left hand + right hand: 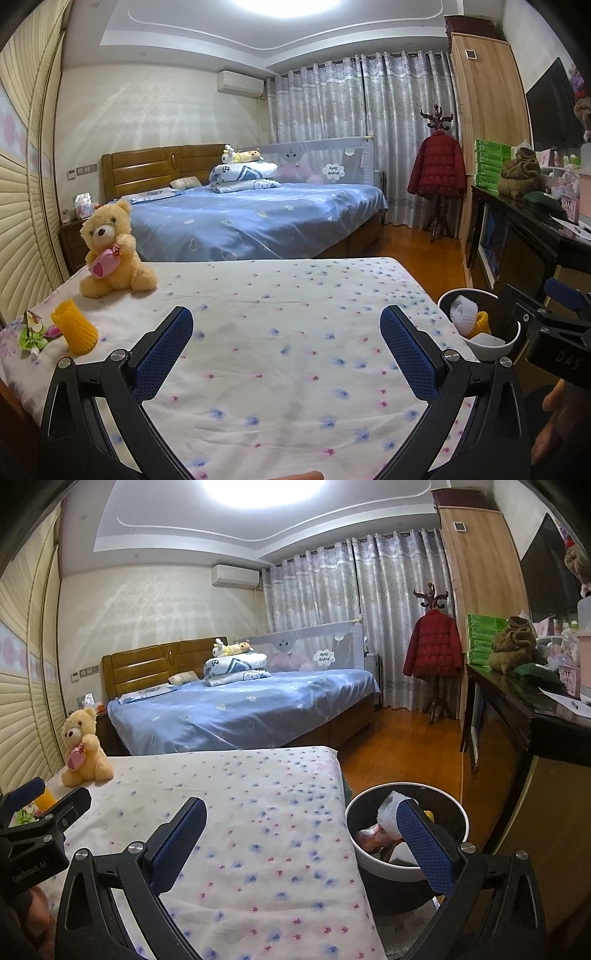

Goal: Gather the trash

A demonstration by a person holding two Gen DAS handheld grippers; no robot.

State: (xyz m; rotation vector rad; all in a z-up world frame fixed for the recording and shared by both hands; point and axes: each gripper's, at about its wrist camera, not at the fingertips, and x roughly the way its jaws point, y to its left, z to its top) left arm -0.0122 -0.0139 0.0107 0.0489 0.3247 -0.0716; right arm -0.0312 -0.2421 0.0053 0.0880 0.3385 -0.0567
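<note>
White floral bedding (pixel 280 332) is filling the left wrist view, and we are holding the left gripper (pixel 286 350) over it with its blue-padded fingers (pixel 162 354) spread wide and nothing between them. Off at the far left edge of the bed, a yellow foam sleeve (pixel 74 326) is standing upright, and a crumpled green wrapper (pixel 32 334) is lying just beside it; both are sitting well apart from our fingers. A tan teddy bear (pixel 110 251) is sitting behind them, hugging a pink heart. At the right, a white-rimmed trash bin (pixel 480 325) is waiting beside the bed, already holding a white foam net and a yellow piece, and we are catching the other tool's black frame just past it. Swinging over to the right wrist view, we are hovering the right gripper (pixel 301 845) astride the bed's right edge, fingers also splayed wide and carrying nothing, with one blue finger (pixel 424 845) hanging over the bin (pixel 373 860), where white foam and an orange-pink scrap are showing inside. Far left, the left tool's black frame is poking in, partly hiding the yellow sleeve (pixel 48 799), and the bear (pixel 83 747) is sitting beyond it.
</note>
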